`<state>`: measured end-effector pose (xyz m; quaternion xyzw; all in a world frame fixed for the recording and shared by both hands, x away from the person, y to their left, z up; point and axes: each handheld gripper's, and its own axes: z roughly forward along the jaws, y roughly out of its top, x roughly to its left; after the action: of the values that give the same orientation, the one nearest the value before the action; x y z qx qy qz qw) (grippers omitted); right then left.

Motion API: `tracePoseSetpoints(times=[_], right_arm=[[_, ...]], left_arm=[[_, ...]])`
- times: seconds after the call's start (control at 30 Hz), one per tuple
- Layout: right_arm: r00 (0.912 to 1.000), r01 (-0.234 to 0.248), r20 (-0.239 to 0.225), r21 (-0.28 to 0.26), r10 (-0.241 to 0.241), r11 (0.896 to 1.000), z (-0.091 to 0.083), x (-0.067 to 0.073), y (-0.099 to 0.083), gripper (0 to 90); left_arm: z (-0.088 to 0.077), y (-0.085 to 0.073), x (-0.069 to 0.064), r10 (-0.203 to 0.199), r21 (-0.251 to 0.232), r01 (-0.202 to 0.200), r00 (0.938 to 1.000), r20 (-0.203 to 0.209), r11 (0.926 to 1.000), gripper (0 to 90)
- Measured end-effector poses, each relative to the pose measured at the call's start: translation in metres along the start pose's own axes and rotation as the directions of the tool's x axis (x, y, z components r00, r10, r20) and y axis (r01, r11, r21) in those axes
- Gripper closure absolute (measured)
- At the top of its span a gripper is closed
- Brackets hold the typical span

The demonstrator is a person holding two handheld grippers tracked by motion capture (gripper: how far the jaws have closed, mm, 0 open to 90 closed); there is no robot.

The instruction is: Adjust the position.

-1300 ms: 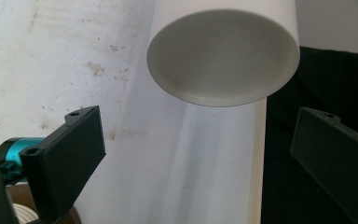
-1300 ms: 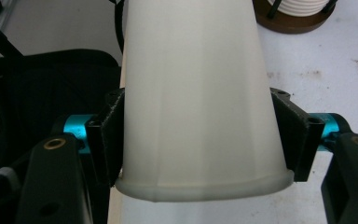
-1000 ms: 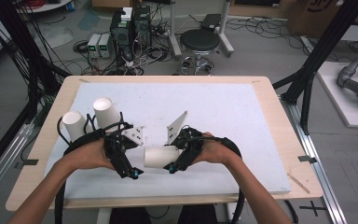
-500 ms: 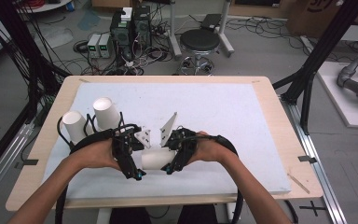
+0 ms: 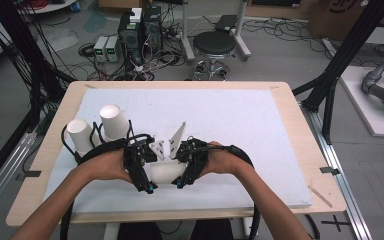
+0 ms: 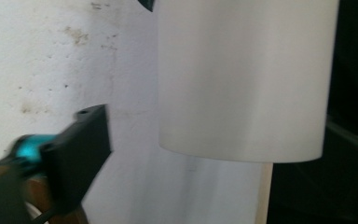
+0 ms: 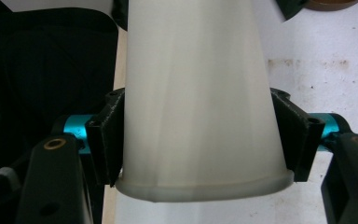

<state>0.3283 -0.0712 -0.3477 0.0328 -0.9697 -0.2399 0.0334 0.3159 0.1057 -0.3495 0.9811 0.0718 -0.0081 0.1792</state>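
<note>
A white paper cup (image 5: pixel 165 172) lies on its side in the air between my two grippers, just above the white board (image 5: pixel 260 130). My right gripper (image 5: pixel 184 170) is shut on it: in the right gripper view both black pads (image 7: pixel 107 135) press the cup (image 7: pixel 196 93) just behind its rolled rim. My left gripper (image 5: pixel 150 170) reaches around the cup's narrow end. In the left gripper view the cup (image 6: pixel 242 79) stands between the jaws, with a clear gap to the left finger (image 6: pixel 84 140). Those jaws have just been closing, with the cup between them.
Two more white cups (image 5: pixel 80 135) (image 5: pixel 114 122) stand upside down at the board's left side, close behind my left hand. Grey three-cornered plates (image 5: pixel 177 137) stick up from the grippers. The wooden table edge (image 5: pixel 180 215) runs just below my forearms.
The two hands have drawn together, the left gripper sliding right over the cup's free end. Its jaws now stand narrower around the cup. The right gripper keeps its hold.
</note>
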Motion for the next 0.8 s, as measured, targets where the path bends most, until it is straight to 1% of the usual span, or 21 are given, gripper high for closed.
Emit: tracePoseSetpoints(times=[0.03,0.1,0.27,0.33,0.43,0.57,0.6,0.67,0.73,0.8], right_arm=[[1.0000,0.003,-0.002,0.004,-0.003,1.000,0.0005,0.0003,0.0007,29.9],[1.0000,0.007,0.000,0.005,-0.007,1.000,0.0007,0.0008,0.0015,30.0],[1.0000,0.006,-0.003,0.004,-0.006,1.000,0.0011,0.0007,0.0018,30.0],[1.0000,0.009,-0.003,0.003,-0.009,1.000,0.0014,0.0009,0.0024,30.0],[0.9999,0.011,-0.004,0.002,-0.011,1.000,0.0018,0.0015,0.0032,29.9],[0.9999,0.014,-0.005,0.001,-0.014,1.000,0.0014,0.0016,0.0036,30.0],[0.9999,0.013,-0.005,-0.002,-0.013,1.000,0.0015,0.0015,0.0035,30.0],[0.9999,0.013,-0.004,-0.002,-0.013,1.000,0.0014,0.0014,0.0035,30.0],[0.9999,0.014,-0.008,-0.003,-0.014,1.000,0.0012,0.0011,0.0035,30.0],[0.9999,0.015,-0.008,-0.003,-0.015,1.000,0.0011,0.0012,0.0035,30.0]], left_arm=[[0.0009,-0.0003,-0.0006,-0.014,-0.013,0.014,0.9999,0.010,0.9998,12.2],[0.0003,0.0001,-0.0003,-0.012,-0.030,0.012,0.9998,0.014,0.9995,12.2],[0.0000,0.0008,-0.0005,-0.015,-0.025,0.016,0.9996,0.024,0.9996,12.2],[0.0003,0.0012,-0.0003,-0.014,-0.026,0.015,0.9992,0.039,0.9995,12.2],[0.0004,0.0017,0.0009,-0.007,-0.029,0.009,0.9988,0.049,0.9995,12.7],[0.0001,0.0019,0.0014,-0.014,-0.035,0.017,0.9976,0.067,0.9992,13.4],[0.0000,0.0022,0.0014,-0.006,-0.035,0.008,0.9976,0.069,0.9994,14.2],[0.0003,0.0025,0.0008,-0.005,-0.039,0.008,0.9975,0.070,0.9992,14.6],[0.0002,0.0030,0.0003,0.005,-0.049,-0.001,0.9968,0.080,0.9988,17.1],[0.0001,0.0030,0.0006,0.004,-0.050,0.001,0.9965,0.083,0.9988,17.8]])
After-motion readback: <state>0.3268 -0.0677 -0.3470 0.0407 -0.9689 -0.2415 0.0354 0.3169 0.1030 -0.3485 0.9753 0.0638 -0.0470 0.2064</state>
